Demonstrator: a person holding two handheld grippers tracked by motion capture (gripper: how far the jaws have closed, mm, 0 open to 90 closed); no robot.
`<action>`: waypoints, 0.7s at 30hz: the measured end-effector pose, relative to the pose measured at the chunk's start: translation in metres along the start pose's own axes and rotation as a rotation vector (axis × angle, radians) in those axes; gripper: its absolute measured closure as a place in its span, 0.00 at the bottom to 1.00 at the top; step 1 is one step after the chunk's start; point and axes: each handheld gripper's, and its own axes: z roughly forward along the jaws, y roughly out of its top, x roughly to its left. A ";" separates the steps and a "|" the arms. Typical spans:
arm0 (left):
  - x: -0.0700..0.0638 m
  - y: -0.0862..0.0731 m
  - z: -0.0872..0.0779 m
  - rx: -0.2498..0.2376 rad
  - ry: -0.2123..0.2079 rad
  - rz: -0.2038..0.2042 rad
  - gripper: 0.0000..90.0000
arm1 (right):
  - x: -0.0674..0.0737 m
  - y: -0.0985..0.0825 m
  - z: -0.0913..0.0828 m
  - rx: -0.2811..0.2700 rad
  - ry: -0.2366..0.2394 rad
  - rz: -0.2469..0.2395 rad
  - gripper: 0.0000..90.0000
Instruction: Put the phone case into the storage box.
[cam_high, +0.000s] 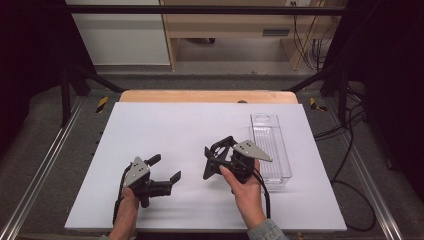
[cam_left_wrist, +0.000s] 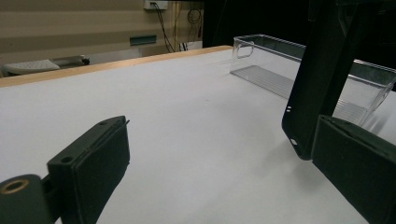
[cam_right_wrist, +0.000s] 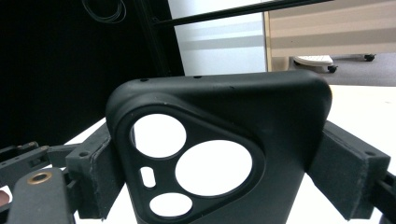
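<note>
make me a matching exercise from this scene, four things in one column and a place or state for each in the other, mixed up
Things:
1. phone case
2. clear bin
3. left gripper
4. wooden edge

Places or states:
A. along the far side of the white table top
B. jaws open, nothing between them
C. clamped across its sides by the right gripper
D. empty, on the right part of the white table top

Pairs: 1-C, 2-D, 3-B, 4-A
</note>
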 end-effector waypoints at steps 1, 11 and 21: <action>0.000 0.000 0.001 0.000 0.000 -0.003 0.05 | 0.000 0.000 0.000 0.000 0.001 0.001 0.16; 0.001 -0.001 0.000 0.008 0.005 0.007 0.05 | -0.001 0.000 0.001 0.008 -0.009 0.002 0.16; 0.003 0.000 -0.001 0.017 0.018 0.007 0.05 | 0.004 0.012 0.003 0.012 -0.015 -0.028 0.16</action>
